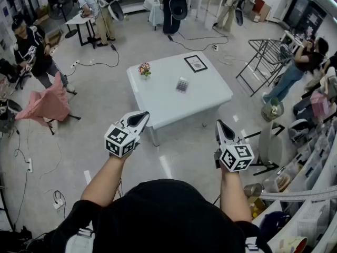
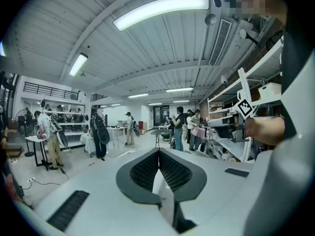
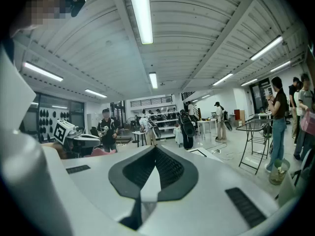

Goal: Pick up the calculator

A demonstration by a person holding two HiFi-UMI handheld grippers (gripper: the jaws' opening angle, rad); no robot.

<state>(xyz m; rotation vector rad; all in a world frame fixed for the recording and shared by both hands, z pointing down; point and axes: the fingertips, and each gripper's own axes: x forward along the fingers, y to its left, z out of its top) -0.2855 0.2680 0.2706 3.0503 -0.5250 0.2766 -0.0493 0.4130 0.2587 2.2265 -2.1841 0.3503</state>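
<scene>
Head view looks down over the person's shoulders at a white bench (image 1: 158, 103) standing alone in the middle of a busy room. The calculator (image 1: 182, 84) lies flat near the middle of the bench top, well apart from both grippers. A small pot of flowers (image 1: 144, 69) stands toward the far left corner, and a framed picture (image 1: 196, 63) lies flat beyond the calculator.

The left gripper (image 1: 139, 119) and the right gripper (image 1: 221, 127) are held out in front, short of the bench's near edge, each pointing roughly level toward it. I take that as a ready stance ahead of an approach, not a reach. Each gripper has its jaws pressed together with nothing between them, so whichever one goes for the calculator would, I judge, have to spread first.

Round about, the floor (image 1: 105, 157) is pale grey with cables (image 1: 100, 64) trailing across it. A pink cloth (image 1: 48, 103) hangs over a seat at the left, a wire rack (image 1: 268, 54) stands at the right, and several people (image 1: 31, 46) are busy under strip lights (image 3: 140, 14).
</scene>
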